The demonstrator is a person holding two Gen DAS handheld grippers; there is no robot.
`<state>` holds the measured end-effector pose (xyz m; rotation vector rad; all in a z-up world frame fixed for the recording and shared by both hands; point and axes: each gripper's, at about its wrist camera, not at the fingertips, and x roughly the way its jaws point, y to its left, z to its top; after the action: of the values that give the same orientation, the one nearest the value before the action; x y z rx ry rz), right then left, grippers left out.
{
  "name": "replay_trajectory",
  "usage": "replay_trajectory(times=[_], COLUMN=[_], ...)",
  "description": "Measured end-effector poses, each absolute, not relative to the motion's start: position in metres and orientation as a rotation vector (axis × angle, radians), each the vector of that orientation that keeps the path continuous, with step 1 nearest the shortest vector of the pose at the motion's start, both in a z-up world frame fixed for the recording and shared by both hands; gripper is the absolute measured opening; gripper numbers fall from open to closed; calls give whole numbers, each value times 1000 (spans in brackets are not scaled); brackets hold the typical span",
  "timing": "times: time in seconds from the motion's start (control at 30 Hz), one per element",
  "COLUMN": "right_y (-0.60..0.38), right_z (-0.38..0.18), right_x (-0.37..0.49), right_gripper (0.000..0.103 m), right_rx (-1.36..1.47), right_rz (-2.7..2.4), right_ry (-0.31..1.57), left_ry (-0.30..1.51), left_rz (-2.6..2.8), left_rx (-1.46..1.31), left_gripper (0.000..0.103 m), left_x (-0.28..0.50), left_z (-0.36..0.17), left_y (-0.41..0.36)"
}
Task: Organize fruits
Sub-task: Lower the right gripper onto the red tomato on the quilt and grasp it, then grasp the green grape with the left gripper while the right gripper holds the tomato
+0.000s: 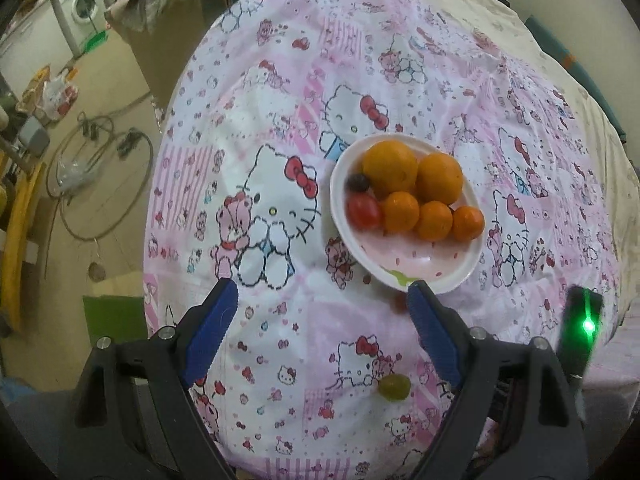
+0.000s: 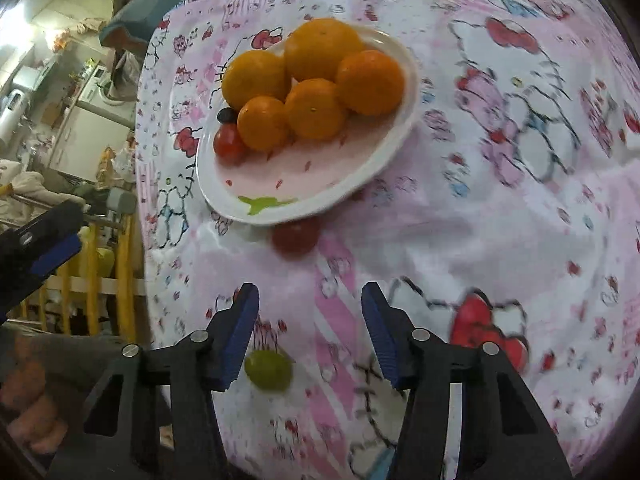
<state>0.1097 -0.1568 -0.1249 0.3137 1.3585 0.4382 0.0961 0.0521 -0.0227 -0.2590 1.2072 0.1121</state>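
**Two small fruits left outside the plate**

A green grape (image 2: 268, 370) is seen low in the right wrist view, lying on the patterned cloth (image 2: 500, 220) just beside the left blue pad of the right gripper (image 2: 310, 334), whose jaws are spread wide with nothing between them. A red cherry tomato (image 2: 296, 236) is found at mid-frame, just below the near rim of the white plate (image 2: 384, 160); whether it touches the rim cannot be told. On the plate, in the upper centre, five oranges (image 2: 316, 108), another cherry tomato (image 2: 229, 142) and a dark grape (image 2: 226, 115) are gathered.

In the left wrist view the left gripper (image 1: 322, 326) is likewise held wide open and empty above the cloth, the green grape (image 1: 394, 387) lying low and right between its fingers.

The step in hand is judged to be collection of the loose fruit. For the next move, the right gripper would need to be centred over the grape and closed gently, since it is likely to roll or be crushed.
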Motion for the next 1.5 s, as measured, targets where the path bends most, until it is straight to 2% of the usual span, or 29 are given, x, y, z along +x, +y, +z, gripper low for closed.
replay_trajectory(times=[0.2,0.33,0.37,0.8,1.17,1.5], right_y=[-121,-108,-107,-142,-216,-262], right_z=[-133,-136,-136,-114,-60,-55], right_x=[132,138,139,122,103,98], right_gripper=[55,36,34,34,34,34], right_rx=[121,44,33,107,222,381], right_rz=[432,426,424,454,448,390], right_ry=[1318,1312,1311,1321,1209,1145], left_ry=[1209,1223,1228,1222,1234,1276], left_rz=[110,122,122,108,41,-27], left_rx=[-268,-279,-285,-230,-130,-111], left_gripper=[84,84,84,84,84,84], left_x=[93,93,93,92,91,83], left_z=[-22,-25,-26,-30,-43,-66], left_y=[59,66,68,56,25,6])
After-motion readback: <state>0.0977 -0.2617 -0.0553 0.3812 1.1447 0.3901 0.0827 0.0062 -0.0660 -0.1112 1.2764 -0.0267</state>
